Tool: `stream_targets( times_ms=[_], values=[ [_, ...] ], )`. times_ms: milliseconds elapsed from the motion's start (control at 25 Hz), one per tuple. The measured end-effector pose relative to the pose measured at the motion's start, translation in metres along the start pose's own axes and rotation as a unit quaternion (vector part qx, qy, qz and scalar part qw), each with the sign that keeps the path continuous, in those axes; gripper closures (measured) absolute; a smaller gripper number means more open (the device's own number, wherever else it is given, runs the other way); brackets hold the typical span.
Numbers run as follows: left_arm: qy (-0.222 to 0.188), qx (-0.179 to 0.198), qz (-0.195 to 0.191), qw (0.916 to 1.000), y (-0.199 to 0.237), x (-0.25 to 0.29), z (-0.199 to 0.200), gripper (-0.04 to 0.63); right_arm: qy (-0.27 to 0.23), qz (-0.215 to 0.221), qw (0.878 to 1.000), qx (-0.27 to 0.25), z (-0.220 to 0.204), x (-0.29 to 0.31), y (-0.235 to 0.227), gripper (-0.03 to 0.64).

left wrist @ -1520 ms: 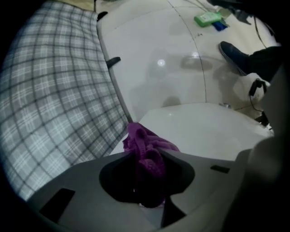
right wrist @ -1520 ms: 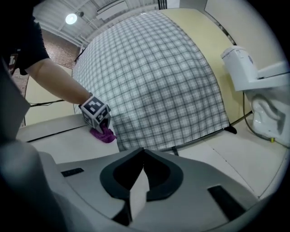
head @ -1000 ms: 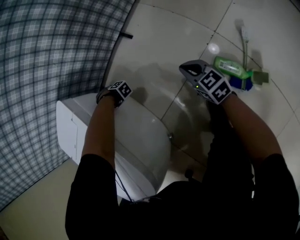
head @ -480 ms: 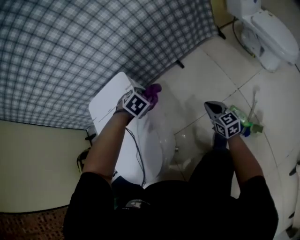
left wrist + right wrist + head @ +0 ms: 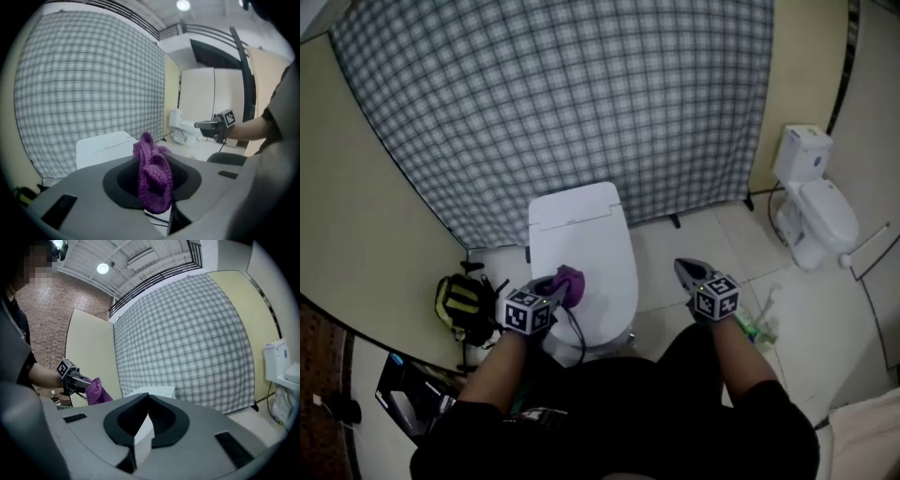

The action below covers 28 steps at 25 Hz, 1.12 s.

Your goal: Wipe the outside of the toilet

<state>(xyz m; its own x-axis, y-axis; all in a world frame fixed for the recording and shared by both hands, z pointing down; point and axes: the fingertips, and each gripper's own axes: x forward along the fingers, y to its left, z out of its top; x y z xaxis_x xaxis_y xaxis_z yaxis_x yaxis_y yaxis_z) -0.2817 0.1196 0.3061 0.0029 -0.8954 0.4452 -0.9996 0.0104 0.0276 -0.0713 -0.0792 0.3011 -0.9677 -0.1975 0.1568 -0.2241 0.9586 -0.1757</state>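
White closed-lid toilet [image 5: 581, 246] is lying lengthwise 12-to-6, cistern at 12, while the left gripper [image 5: 553, 291] is pinching a purple knitted cloth [image 5: 570, 280] at its 7 o'clock edge and the right gripper [image 5: 684, 270] is hovering at 4, jaws pressed together, empty.

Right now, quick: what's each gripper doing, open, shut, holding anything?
Left gripper: shut on the purple knitted cloth.
Right gripper: shut, jaw tips together, nothing between them.

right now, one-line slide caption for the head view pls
Left gripper holds a purple cloth at the white toilet; right gripper shut and empty alongside.
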Motion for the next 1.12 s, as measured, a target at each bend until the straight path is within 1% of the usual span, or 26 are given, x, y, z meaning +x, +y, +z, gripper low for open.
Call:
stream_targets(
  times_ms=[80,160,320,440,520,640,720,800,880,920,1000,1120],
  values=[
    [-0.047,-0.039,-0.008,0.9981,0.003,-0.04,-0.024,0.512,0.004,0.015,1.0,0.001,-0.003,0.003,0.035,0.627],
    [-0.082,-0.064,-0.003,0.9946,0.008,-0.067,-0.049,0.512,0.006,0.029,1.0,0.007,-0.008,0.008,0.063,0.628],
    [-0.109,-0.113,0.01,0.9876,0.018,-0.087,-0.091,0.512,0.014,0.045,0.999,0.026,-0.017,0.024,0.097,0.629],
    [-0.136,-0.156,0.021,0.9781,0.03,-0.094,-0.107,0.512,0.022,0.052,0.998,0.037,-0.031,0.032,0.114,0.629],
    [-0.148,-0.164,0.032,0.9748,0.035,-0.098,-0.115,0.512,0.032,0.061,0.997,0.04,-0.044,0.036,0.123,0.629],
    [-0.148,-0.176,0.038,0.9724,0.038,-0.096,-0.13,0.512,0.05,0.067,0.996,0.038,-0.067,0.039,0.13,0.629],
    [-0.146,-0.187,0.034,0.9709,0.039,-0.088,-0.132,0.512,0.054,0.066,0.995,0.046,-0.077,0.043,0.126,0.629],
    [-0.134,-0.189,0.026,0.9725,0.033,-0.081,-0.136,0.512,0.062,0.063,0.994,0.059,-0.092,0.044,0.123,0.629],
    [-0.108,-0.19,0.014,0.9758,0.021,-0.08,-0.149,0.512,0.085,0.061,0.993,0.062,-0.118,0.038,0.127,0.629],
    [-0.098,-0.189,0.009,0.9769,0.018,-0.078,-0.151,0.512,0.097,0.062,0.992,0.056,-0.126,0.037,0.129,0.629],
    [-0.094,-0.191,0.003,0.9771,0.021,-0.073,-0.145,0.512,0.11,0.068,0.991,0.034,-0.126,0.041,0.131,0.629],
    [-0.097,-0.208,0.001,0.9733,0.025,-0.07,-0.143,0.512,0.118,0.076,0.99,0.018,-0.125,0.045,0.133,0.629]
  ],
)
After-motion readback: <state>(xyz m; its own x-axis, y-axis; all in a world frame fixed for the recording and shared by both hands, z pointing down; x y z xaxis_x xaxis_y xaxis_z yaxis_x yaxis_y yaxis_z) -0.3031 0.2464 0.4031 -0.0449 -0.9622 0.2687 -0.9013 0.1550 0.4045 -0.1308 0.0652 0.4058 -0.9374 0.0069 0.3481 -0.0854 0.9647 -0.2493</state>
